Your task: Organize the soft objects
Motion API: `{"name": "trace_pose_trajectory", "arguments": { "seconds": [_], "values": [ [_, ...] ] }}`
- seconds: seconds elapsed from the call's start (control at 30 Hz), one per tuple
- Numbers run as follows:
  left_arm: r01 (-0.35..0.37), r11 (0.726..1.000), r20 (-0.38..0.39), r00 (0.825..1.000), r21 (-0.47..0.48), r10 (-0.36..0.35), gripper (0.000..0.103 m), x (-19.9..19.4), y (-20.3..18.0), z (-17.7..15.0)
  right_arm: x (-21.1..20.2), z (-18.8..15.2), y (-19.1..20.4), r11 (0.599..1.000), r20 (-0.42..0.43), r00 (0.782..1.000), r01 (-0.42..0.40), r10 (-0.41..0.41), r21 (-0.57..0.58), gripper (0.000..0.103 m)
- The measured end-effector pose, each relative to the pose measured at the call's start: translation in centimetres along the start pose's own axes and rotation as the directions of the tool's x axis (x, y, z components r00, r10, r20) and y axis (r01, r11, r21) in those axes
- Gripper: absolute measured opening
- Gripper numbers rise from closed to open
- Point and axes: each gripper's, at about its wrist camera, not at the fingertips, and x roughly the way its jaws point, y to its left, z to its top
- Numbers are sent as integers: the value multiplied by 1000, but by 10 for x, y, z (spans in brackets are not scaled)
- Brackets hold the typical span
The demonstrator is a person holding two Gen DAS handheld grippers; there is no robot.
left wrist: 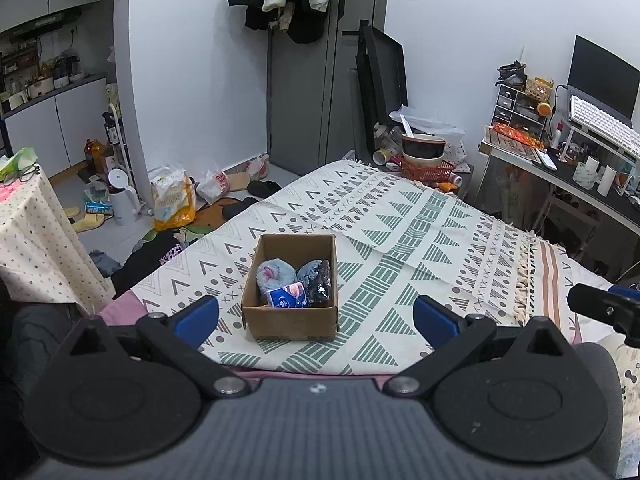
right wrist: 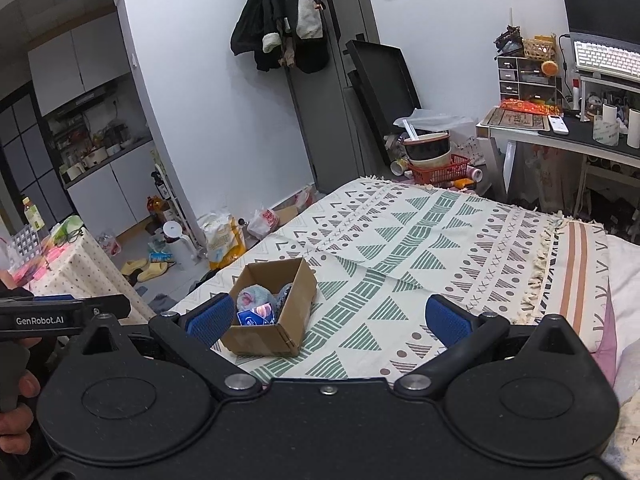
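The bed (left wrist: pixel 400 216), spread with a patterned blanket (left wrist: pixel 420 240), carries everything that matters here, and it will give under any downward push. On the blanket sits an open cardboard box (left wrist: pixel 290 322), stiff-walled but probably light enough to slide if nudged. Inside it lie the soft things: a grey plush toy (left wrist: pixel 272 274) at the back left, a dark crinkly packet (left wrist: pixel 320 286) to the right, and a small blue pack (left wrist: pixel 286 297) leaning at the front.

The plush should squash readily, so a pinch across its bulging middle looks safest. The dark packet looks glossy and may slip; take it by an edge. The blue pack is flat and thin, best gripped across its upper rim.

The left tool (left wrist: pixel 316 316) and right tool (right wrist: pixel 328 318) both hang spread wide and empty, short of the box.
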Motion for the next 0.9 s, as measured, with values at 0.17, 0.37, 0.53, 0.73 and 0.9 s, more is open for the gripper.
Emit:
{"name": "trace_pose_trajectory", "arguments": {
  "seconds": [0.17,0.37,0.53,0.73,0.9],
  "values": [
    [-2,1000,0,1000,1,2,103,-1,0,0,-2,-1,-2,1000,-3,1000,-2,2,-5,103],
    [13,1000,-5,1000,-7,-13,102,-5,2,1,-8,-1,0,1000,9,1000,-4,4,-24,103],
    [14,1000,-3,1000,2,-14,103,-9,1,2,-9,-2,2,1000,9,1000,6,-6,-30,103],
    [4,1000,1,1000,12,-4,102,-10,0,2,-10,-3,4,999,7,1000,10,-9,-34,103],
    [14,1000,-1,1000,12,-14,103,-10,-2,2,-12,-3,7,999,14,1000,9,-9,-46,103]
  ]
}}
